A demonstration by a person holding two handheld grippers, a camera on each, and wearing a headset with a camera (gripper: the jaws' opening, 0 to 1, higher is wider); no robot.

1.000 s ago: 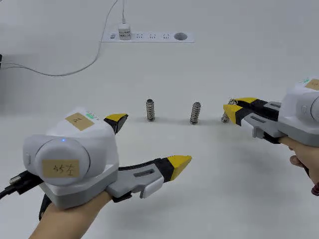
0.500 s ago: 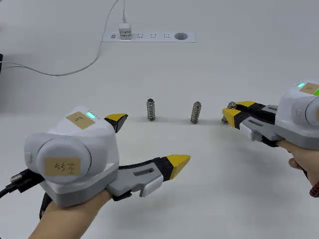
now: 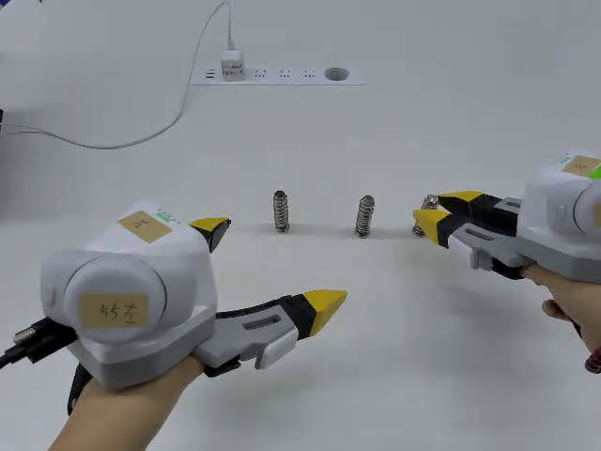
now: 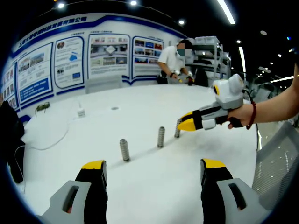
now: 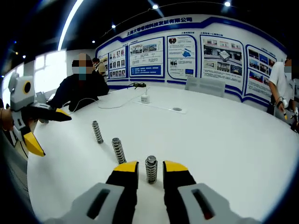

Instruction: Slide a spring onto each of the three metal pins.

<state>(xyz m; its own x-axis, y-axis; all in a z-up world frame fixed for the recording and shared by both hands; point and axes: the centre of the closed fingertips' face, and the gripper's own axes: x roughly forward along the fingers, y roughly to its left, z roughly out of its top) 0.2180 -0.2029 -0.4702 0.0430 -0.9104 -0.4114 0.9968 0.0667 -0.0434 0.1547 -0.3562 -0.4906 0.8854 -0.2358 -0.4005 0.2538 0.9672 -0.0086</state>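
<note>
Spring [image 5: 151, 172] at the row's end, half hidden in head view, stands between the right gripper's [image 5: 150, 164] narrowly parted fingers; left gripper [image 4: 154, 163] gapes wide; power strip [image 3: 277, 73] behind.

Lower left of my head view: a tan sticker [image 3: 113, 310] on the left hand-held gripper [image 3: 270, 263] carries handwriting, apparently "55" plus one character. The wall banner [image 5: 158, 24] bears Chinese lettering too small for me to read.

A white worktop [image 3: 404, 376] carries three upright springs [image 3: 281, 211] in a row. Farther back lies a power strip [image 3: 277, 74] with a charger [image 3: 231, 66] plugged in, its cable [image 3: 178, 117] trailing left.
</note>
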